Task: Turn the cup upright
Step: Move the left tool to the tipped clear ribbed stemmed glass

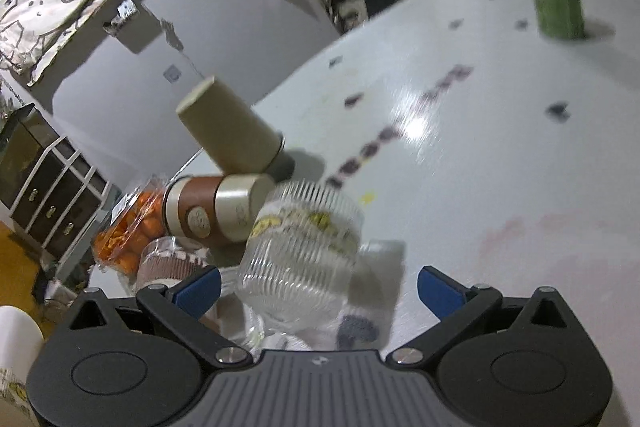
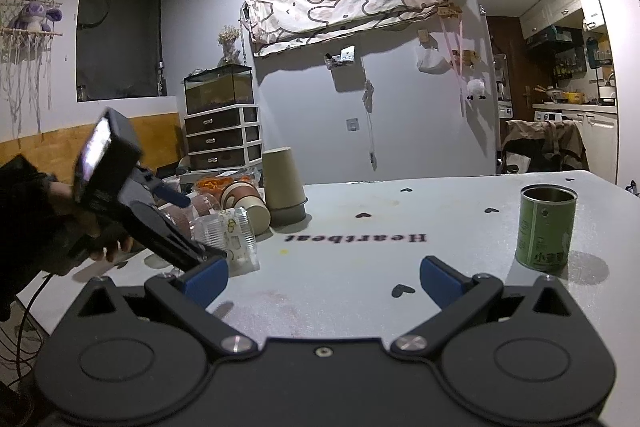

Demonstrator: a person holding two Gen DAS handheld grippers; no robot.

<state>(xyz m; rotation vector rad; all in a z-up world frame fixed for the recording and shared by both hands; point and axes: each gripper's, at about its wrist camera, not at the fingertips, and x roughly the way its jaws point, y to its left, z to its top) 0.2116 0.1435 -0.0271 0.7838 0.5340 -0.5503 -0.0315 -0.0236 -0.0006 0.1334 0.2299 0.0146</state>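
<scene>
A clear ribbed glass cup with a yellow print (image 1: 304, 247) stands upside down on the white table (image 1: 460, 187), between the blue pads of my left gripper (image 1: 318, 293), which is open around it. The same cup shows in the right wrist view (image 2: 234, 239) at the table's left, with the left gripper (image 2: 188, 227) reaching over it from the left. My right gripper (image 2: 324, 279) is open and empty above the table's near edge.
A tan paper cup (image 2: 282, 189) stands upside down behind the glass. A brown and cream cup (image 2: 244, 201) lies on its side beside a bag of orange snacks (image 1: 128, 235). A green tin (image 2: 546, 227) stands at the right. The "Heartbeat" lettering (image 2: 356, 238) is mid-table.
</scene>
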